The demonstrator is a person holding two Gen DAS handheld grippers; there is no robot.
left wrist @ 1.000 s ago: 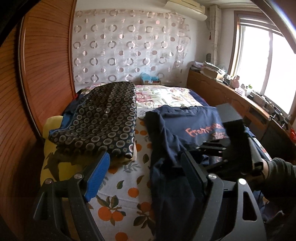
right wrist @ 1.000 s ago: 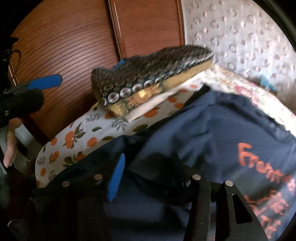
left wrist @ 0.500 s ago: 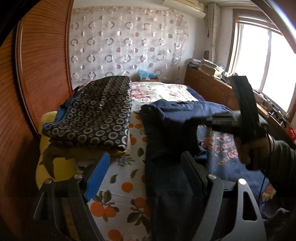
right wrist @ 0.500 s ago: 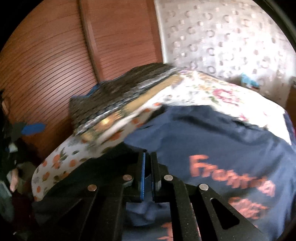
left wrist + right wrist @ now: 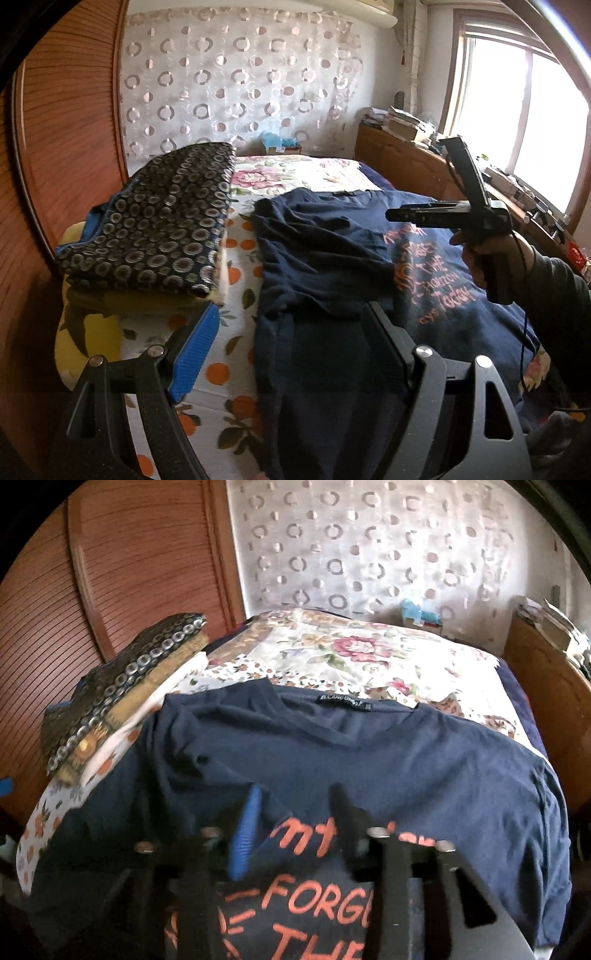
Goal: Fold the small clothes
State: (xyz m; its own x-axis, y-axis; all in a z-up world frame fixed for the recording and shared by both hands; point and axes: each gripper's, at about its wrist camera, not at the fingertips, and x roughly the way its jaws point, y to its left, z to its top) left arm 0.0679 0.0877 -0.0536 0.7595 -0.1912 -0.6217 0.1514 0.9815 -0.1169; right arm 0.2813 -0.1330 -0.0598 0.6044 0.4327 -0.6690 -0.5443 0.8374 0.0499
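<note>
Your navy T-shirt (image 5: 325,254) lies on the bed (image 5: 221,373), its left sleeve side folded inward; the rest remains unfolded. The left gripper (image 5: 288,332) is spread, empty. The right gripper (image 5: 295,812), at 3 o'clock, is spread above the print.

We are in a home bedroom. A bed (image 5: 229,373) with an orange-print sheet and a floral quilt (image 5: 354,657) fills the middle, with folded clothes (image 5: 155,225) stacked on its left side. Wooden wardrobe doors (image 5: 66,129) stand along the left, a circle-patterned curtain (image 5: 236,85) hangs on the far wall, and at the right a wooden cabinet (image 5: 402,166) piled with books sits under a bright window (image 5: 524,118).
</note>
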